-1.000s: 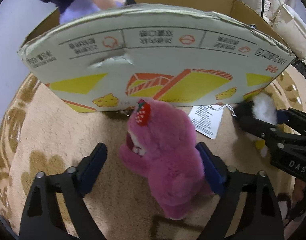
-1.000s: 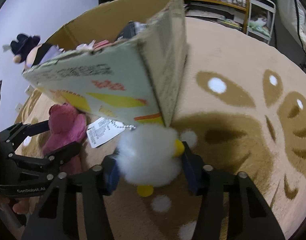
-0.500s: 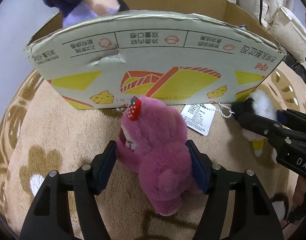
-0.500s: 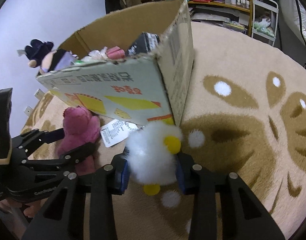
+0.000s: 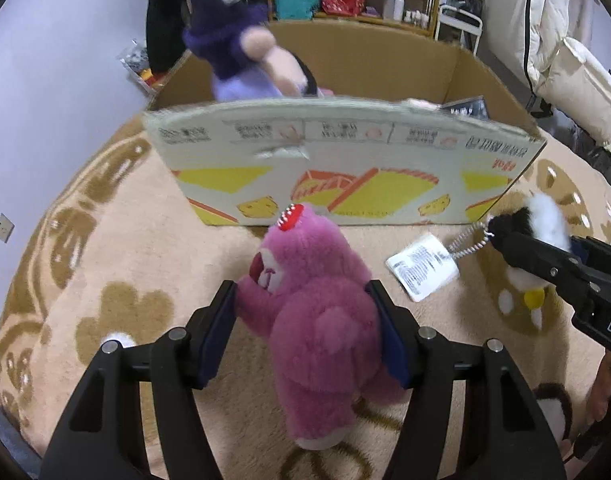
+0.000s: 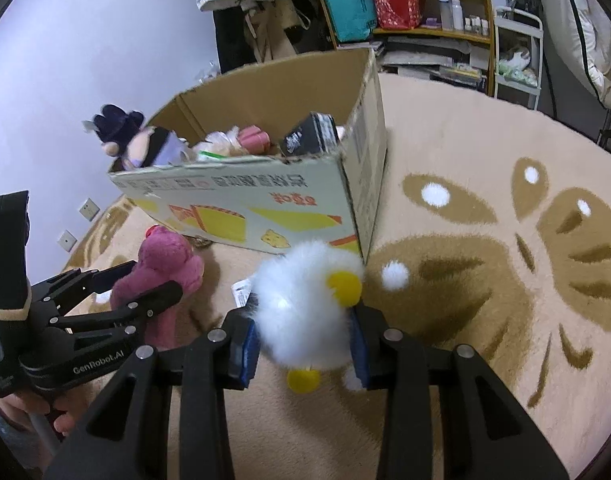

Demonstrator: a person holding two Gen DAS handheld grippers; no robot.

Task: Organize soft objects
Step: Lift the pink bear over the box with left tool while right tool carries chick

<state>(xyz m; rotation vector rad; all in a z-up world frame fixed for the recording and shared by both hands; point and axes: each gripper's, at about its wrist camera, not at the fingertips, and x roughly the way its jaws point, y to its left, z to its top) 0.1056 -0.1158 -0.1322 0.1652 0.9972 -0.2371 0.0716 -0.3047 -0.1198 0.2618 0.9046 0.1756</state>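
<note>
My left gripper (image 5: 305,320) is shut on a pink plush bear (image 5: 317,320) with a strawberry on its head and holds it above the rug, in front of the cardboard box (image 5: 345,176). My right gripper (image 6: 305,332) is shut on a white fluffy duck plush (image 6: 305,300) with yellow beak and feet, near the box's (image 6: 361,168) front right corner. The duck's paper tag (image 5: 423,272) hangs on a bead chain. The pink bear (image 6: 161,272) and left gripper (image 6: 117,296) also show in the right wrist view; the right gripper (image 5: 545,264) shows in the left wrist view.
The box holds a purple-hatted doll (image 5: 241,52) at its left corner and several other soft items (image 6: 241,140). A beige rug (image 6: 485,260) with brown patterns covers the floor. Shelves (image 6: 405,8) with bags stand behind; a wall (image 5: 57,80) is at left.
Both grippers have closed on their plush toys and lifted them up and back from the floor. The box interior has come into view.
</note>
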